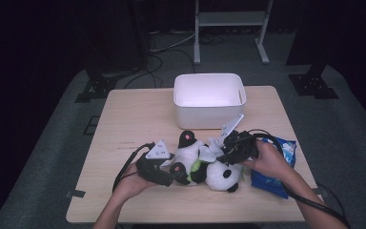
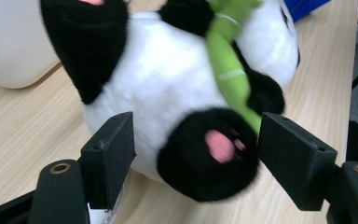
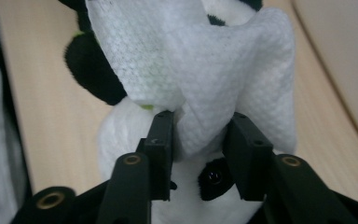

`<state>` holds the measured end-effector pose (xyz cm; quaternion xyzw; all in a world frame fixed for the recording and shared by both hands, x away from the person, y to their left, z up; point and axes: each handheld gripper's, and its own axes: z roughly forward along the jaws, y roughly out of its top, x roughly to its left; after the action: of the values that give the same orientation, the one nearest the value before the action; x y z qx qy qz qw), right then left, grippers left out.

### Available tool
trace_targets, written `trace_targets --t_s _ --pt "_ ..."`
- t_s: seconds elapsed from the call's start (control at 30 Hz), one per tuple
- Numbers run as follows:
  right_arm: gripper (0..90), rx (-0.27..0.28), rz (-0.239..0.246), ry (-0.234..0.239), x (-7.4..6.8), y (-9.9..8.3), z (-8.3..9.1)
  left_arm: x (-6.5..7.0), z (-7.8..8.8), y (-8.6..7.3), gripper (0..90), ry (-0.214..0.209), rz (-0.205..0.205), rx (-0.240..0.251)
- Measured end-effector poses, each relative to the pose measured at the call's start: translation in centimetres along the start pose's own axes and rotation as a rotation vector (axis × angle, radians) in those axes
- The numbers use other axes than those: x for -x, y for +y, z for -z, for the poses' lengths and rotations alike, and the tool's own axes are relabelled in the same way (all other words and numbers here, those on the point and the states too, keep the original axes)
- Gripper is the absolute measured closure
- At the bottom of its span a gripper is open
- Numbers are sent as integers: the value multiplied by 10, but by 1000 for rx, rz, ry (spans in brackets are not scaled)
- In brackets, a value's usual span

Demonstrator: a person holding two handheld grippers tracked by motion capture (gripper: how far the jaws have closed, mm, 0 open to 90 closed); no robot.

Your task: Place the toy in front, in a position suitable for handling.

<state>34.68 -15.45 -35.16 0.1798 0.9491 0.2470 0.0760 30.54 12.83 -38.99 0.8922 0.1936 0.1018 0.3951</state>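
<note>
Left tongs: I have them around the panda plush, one pad against its white belly, the other against its black foot with the pink sole; clenched on the plush.
Right tongs: my jaws are pinched on a fold of the white wipe, grasping it above the panda's face.
Panda plush: lies on its back at the near middle of the surface, between my two hands, a green stalk across its chest.
White wipe: draped over the panda's head end.
White bin: far side, behind the plush.
Blue packet: right of the plush, under my right hand.
</note>
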Motion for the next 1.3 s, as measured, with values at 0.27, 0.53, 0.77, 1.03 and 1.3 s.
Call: trace_targets --t_s 0.27,0.53,0.77,1.03,1.3 --pt "783 57 -99 -57 19 -7 -3 -1 -1 -1 265 8 1 0" --pt "784 106 -173 -62 31 -23 13 -1 -2 -2 266 9 7 3" --pt "784 107 -205 -35 27 -38 20 -2 -2 -3 270 10 10 -3" --pt "784 125 -209 23 13 -48 25 -3 -3 -3 270 9 12 -9" --pt "784 141 -126 91 -10 -20 19 -3 -4 -3 270 8 13 -10"
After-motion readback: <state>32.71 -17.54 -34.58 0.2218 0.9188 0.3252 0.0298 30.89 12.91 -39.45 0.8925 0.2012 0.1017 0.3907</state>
